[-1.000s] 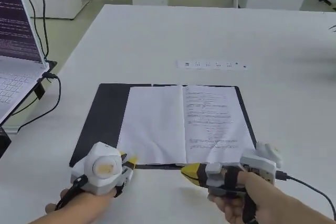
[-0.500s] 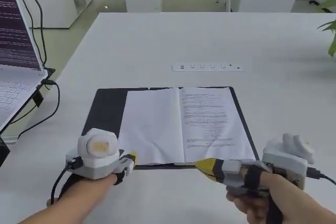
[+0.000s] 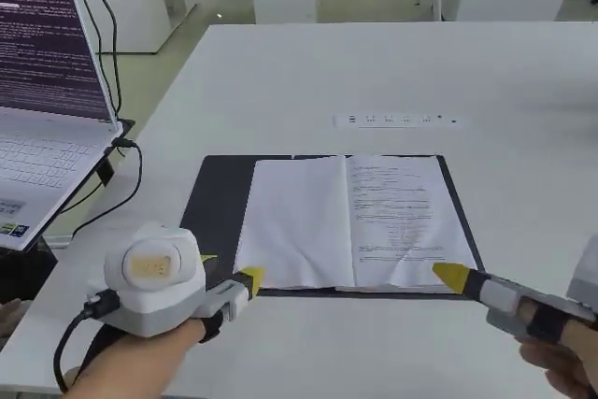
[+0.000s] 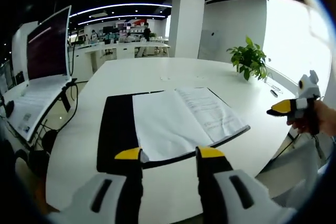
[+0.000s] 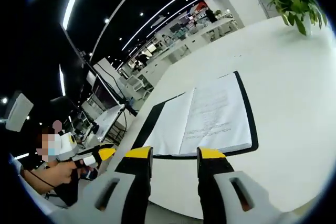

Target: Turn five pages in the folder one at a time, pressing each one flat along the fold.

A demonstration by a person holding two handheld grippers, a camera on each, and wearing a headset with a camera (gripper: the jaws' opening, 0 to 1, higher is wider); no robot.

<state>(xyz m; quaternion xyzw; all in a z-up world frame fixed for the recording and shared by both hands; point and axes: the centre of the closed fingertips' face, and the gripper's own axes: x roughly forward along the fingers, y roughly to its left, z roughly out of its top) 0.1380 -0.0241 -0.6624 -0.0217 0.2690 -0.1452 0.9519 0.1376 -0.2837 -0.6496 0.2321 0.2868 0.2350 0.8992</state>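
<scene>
The black folder (image 3: 217,205) lies open on the white table, with a blank left page (image 3: 294,221) and a printed right page (image 3: 402,217) lying flat. My left gripper (image 3: 245,279) hovers at the folder's near edge, by the blank page's near left corner. In the left gripper view the folder (image 4: 118,124) lies just ahead of the left gripper (image 4: 169,153), which is open and empty. My right gripper (image 3: 453,276) is off the folder's near right corner. In the right gripper view the right gripper (image 5: 174,153) is open and empty, with the folder (image 5: 210,114) ahead of it.
An open laptop (image 3: 47,137) stands at the table's left edge with a cable (image 3: 121,175) trailing toward the folder. A white power strip (image 3: 397,120) lies beyond the folder. A potted plant (image 4: 249,59) stands at the far right.
My right gripper has moved from the middle of the folder's near edge out to its right corner. The left gripper has stayed at the near left edge. The pages have not moved.
</scene>
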